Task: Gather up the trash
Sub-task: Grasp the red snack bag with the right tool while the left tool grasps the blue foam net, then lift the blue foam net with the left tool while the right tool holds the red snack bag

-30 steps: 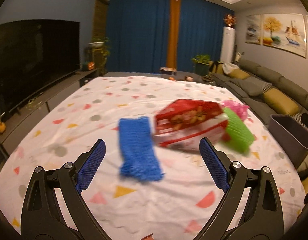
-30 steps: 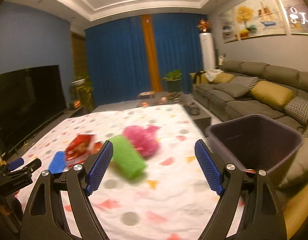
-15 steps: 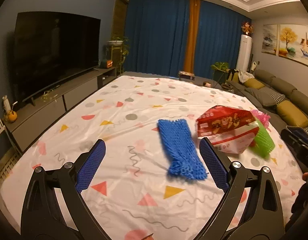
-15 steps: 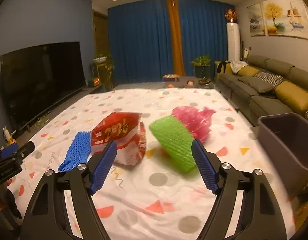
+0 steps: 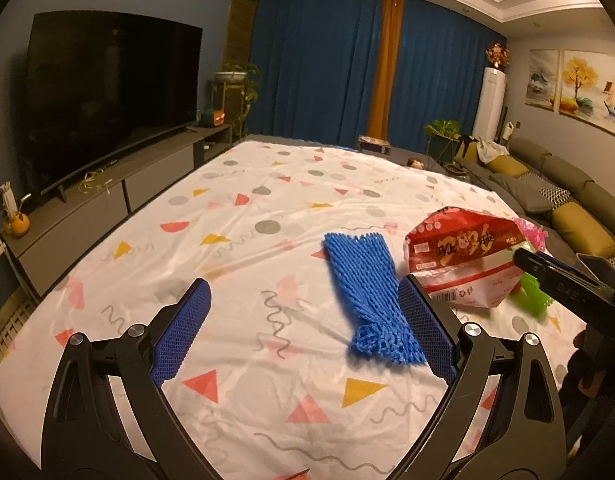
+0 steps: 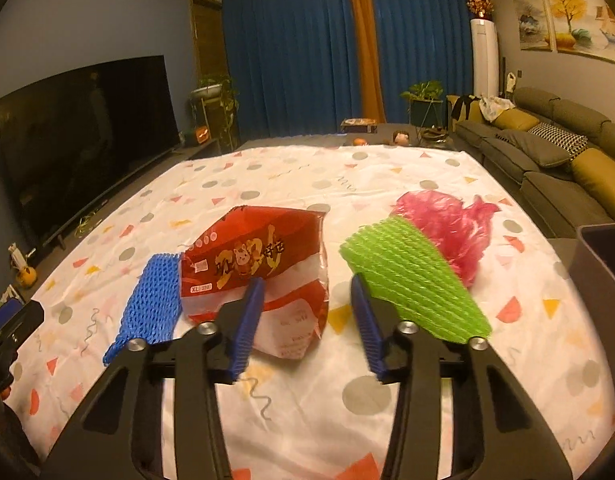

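Trash lies on the white patterned cloth [image 5: 243, 248]: a blue foam net [image 5: 369, 296], a red snack bag [image 5: 463, 260], a green foam net [image 6: 411, 280] and a crumpled pink plastic bag [image 6: 447, 228]. My left gripper [image 5: 303, 286] is open and empty, with the blue net just inside its right finger. My right gripper [image 6: 307, 282] hangs low in front of the red bag [image 6: 259, 264] and the green net; its jaws are closing. The bag's right corner shows between the fingers, and the pads press on nothing. The right gripper's black body [image 5: 559, 280] reaches in over the green net [image 5: 533, 300].
A dark bin [image 6: 603, 256] stands at the cloth's right edge, with a grey sofa [image 6: 547, 156] behind it. A TV on a low cabinet [image 5: 107, 88] runs along the left. Blue curtains and plants are at the far end. The left gripper [image 6: 7, 332] shows at the left edge.
The right gripper swung left from the bin, came down close to the red bag and green net, and its jaws narrowed. The left gripper shifted left, so the trash now sits to its right.
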